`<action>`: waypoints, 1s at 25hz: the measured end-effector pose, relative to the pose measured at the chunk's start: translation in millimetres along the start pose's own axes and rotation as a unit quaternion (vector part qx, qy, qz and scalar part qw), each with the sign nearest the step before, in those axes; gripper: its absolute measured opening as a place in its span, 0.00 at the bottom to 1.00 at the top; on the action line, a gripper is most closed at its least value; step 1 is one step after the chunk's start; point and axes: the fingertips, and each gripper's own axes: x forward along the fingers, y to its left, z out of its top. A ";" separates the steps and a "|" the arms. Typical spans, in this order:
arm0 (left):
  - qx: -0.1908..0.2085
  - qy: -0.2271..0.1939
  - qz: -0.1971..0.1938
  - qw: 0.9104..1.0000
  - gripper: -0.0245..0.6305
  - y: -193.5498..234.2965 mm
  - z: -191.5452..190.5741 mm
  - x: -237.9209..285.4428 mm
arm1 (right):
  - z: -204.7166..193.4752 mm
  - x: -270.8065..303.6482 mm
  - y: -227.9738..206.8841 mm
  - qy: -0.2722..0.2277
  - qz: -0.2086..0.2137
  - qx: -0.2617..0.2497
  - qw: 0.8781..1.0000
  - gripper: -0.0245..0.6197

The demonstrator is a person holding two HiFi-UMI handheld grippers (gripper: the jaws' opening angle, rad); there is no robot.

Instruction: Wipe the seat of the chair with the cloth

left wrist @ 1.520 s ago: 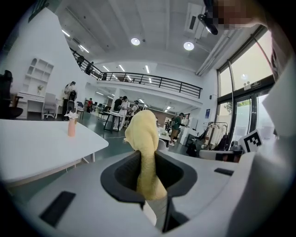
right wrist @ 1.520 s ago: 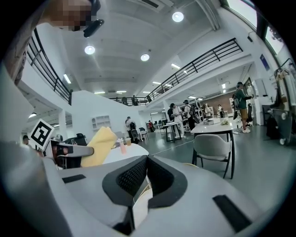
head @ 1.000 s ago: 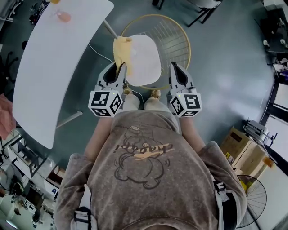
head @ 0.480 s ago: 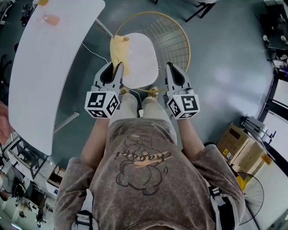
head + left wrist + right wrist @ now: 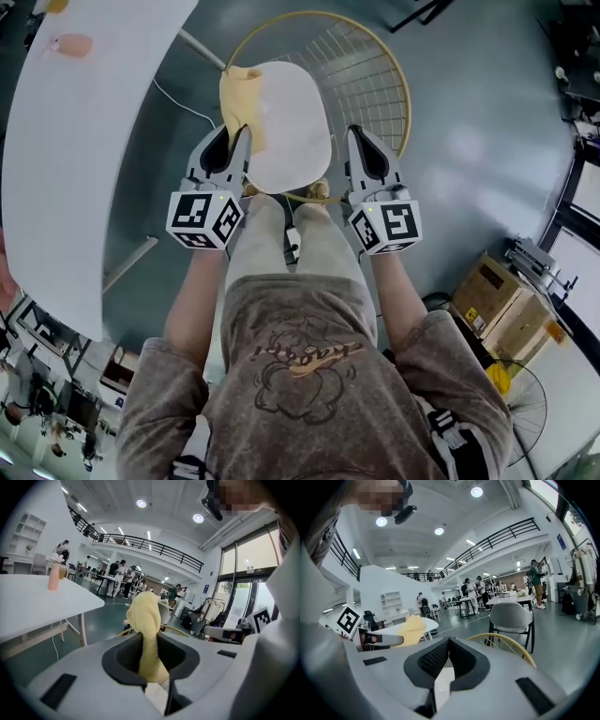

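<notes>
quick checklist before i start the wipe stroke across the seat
1. The left gripper is shut on the cloth: ok.
2. The cloth lies over the seat, at its left edge: ok.
3. The cloth is pressed flat on the seat: cannot tell.
4. Nothing else lies on the seat: ok.
5. The right gripper is shut, empty and off the seat's right side: ok.

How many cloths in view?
1: the yellow cloth, clamped in the left hand-held gripper, draped over the left edge of the white chair seat. More may be hidden behind the person.
</notes>
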 end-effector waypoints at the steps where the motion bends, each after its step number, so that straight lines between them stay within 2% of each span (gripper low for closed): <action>1: -0.001 0.000 0.002 1.000 0.18 0.3 -9.5 0.4 | -8.3 -3.6 -0.9 0.003 0.001 -0.001 1.000 0.07; 4: -0.007 0.005 0.002 1.000 0.18 7.0 -31.0 10.4 | -27.1 -3.3 -4.5 0.010 -0.001 -0.003 1.000 0.07; 9: -0.006 0.023 -0.003 1.000 0.18 35.4 -37.1 37.9 | -39.6 30.0 -3.8 0.022 -0.008 0.006 1.000 0.07; 17: -0.003 0.040 0.003 0.999 0.18 52.0 -63.8 57.1 | -57.8 48.0 -8.0 0.027 0.012 -0.005 1.000 0.07; 25: -0.003 0.064 0.026 0.998 0.18 86.6 -90.8 79.8 | -68.3 58.6 -13.8 0.034 0.013 0.005 0.999 0.07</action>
